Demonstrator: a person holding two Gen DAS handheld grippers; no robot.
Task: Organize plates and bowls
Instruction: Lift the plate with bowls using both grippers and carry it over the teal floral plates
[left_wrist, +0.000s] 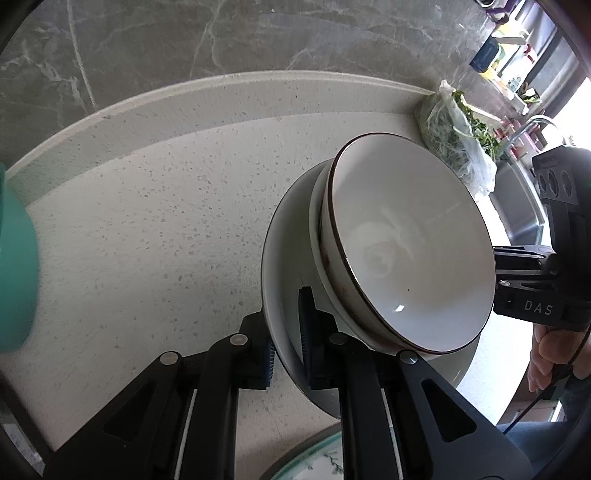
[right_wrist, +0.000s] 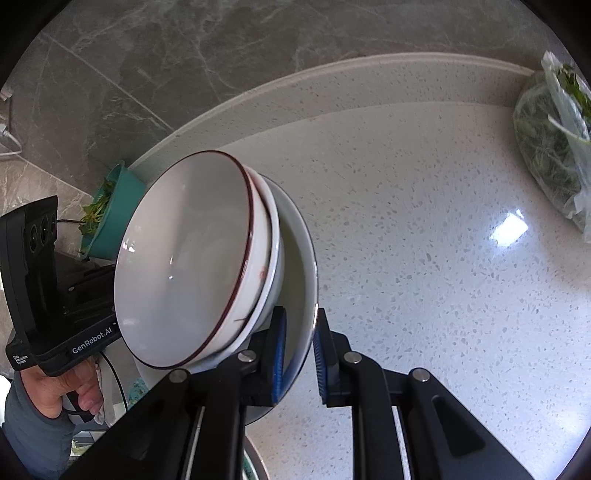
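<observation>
Left gripper (left_wrist: 286, 354): jaws nearly together, clamping the rim of the large white bowl (left_wrist: 275, 266) at its lower left edge; one blue pad (left_wrist: 306, 328) is pressing inside the wall, the other sitting outside it.

Right gripper (right_wrist: 300, 362): jaws narrowly apart, pinching the same large white bowl (right_wrist: 303, 280) on its opposite rim, with a blue pad (right_wrist: 280, 354) lying on the inner face and its partner on the outer face. The same gripper is showing at the right edge of the left wrist view (left_wrist: 524, 291), reaching in behind the stack.

Stack: three nested pieces. The brown-rimmed bowl (left_wrist: 410, 251) is sitting uppermost, inside a middle white bowl (left_wrist: 317, 236), which is resting in the large white bowl. The stack is tilting and hanging above the speckled countertop (left_wrist: 147, 221), held between both grippers.

Hands: the left hand (right_wrist: 62, 391) and the right hand (left_wrist: 550, 358) are each gripping a tool handle.

Surroundings: a plastic bag of greens (right_wrist: 554, 147) is lying on the countertop at the back right; a teal basin (right_wrist: 114, 218) holding greens is standing at the left; a patterned plate (left_wrist: 314, 461) is showing below the stack; a sink (left_wrist: 524, 206) is lying beyond the bag.
</observation>
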